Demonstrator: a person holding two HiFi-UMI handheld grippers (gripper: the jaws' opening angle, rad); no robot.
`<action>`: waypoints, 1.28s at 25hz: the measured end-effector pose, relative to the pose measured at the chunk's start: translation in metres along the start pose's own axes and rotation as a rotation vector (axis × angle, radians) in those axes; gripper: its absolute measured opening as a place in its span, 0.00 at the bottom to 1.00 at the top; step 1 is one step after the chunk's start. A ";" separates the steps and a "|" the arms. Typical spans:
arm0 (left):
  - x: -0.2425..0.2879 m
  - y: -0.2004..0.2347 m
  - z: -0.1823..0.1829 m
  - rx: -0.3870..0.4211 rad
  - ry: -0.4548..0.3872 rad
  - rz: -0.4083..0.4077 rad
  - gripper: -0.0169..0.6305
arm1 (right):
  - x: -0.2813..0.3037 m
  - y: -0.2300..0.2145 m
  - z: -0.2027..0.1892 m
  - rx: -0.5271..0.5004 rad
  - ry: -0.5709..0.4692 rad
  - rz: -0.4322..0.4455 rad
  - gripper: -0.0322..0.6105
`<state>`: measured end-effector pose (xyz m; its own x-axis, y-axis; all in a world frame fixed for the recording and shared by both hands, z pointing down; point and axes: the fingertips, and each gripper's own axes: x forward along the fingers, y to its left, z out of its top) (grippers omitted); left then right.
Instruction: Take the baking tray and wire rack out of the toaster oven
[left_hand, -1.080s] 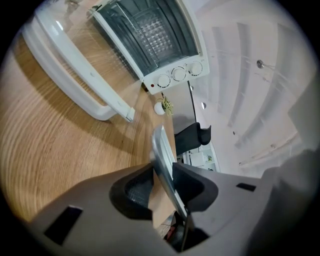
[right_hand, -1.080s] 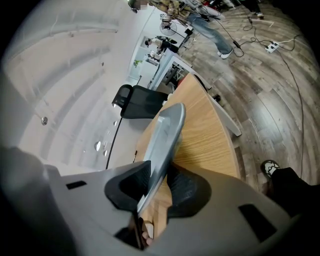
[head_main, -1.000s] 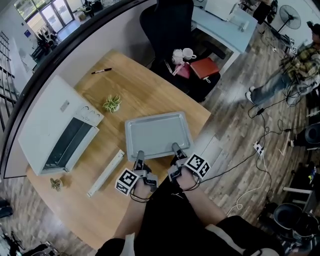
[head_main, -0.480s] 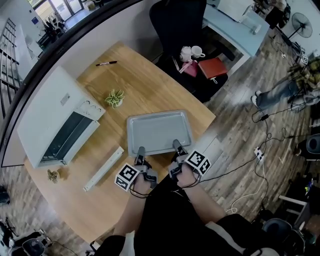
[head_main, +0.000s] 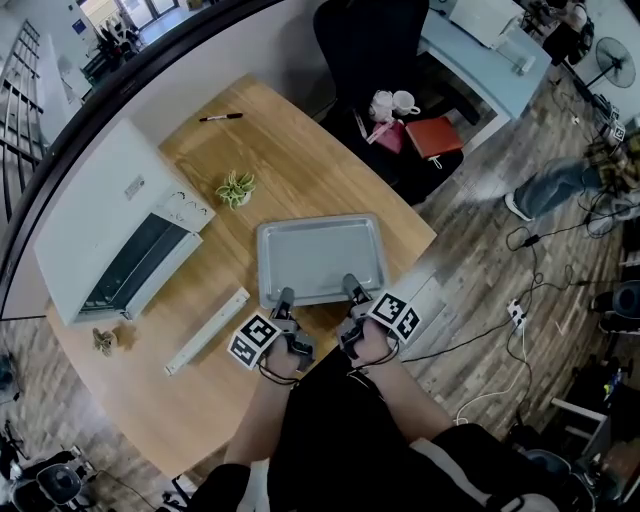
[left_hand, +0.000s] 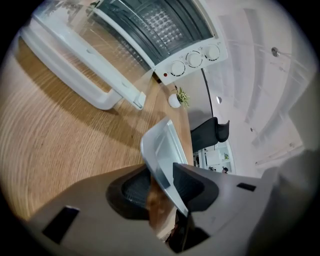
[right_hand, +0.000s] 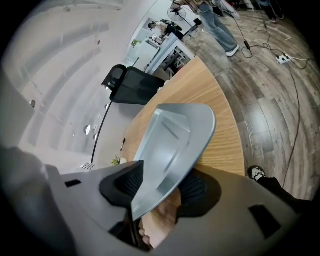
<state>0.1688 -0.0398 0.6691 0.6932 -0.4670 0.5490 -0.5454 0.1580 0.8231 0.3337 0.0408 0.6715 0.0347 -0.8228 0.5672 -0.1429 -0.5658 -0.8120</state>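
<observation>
The grey baking tray lies flat on the wooden table, empty. Both grippers are at its near rim. My left gripper is shut on the rim's left part; in the left gripper view the tray runs between the jaws of that gripper. My right gripper has just been opening its jaws. The tray rim still sits between them, with a gap at one pad of the right gripper. The white toaster oven stands at the left with its door down, and a wire mesh rack shows inside.
The oven door's white handle lies left of my left gripper. A small potted plant and a pen are farther back. A black chair stands beyond the table. The table's edge runs just below the tray.
The tray and both grippers have sunk slightly toward the tabletop. Both grippers stay at the tray's near rim.
</observation>
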 end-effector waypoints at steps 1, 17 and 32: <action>-0.001 0.001 0.000 -0.008 0.001 -0.001 0.23 | 0.000 0.001 -0.002 0.000 0.007 -0.001 0.38; -0.004 0.011 -0.003 -0.049 0.048 0.024 0.33 | -0.014 -0.009 -0.031 -0.018 0.138 -0.091 0.58; -0.022 0.036 -0.020 -0.115 0.105 0.092 0.38 | -0.028 -0.022 -0.049 0.050 0.114 -0.094 0.58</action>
<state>0.1431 -0.0067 0.6899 0.6916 -0.3539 0.6296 -0.5553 0.2969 0.7768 0.2878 0.0790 0.6801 -0.0675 -0.7566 0.6504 -0.0948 -0.6440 -0.7591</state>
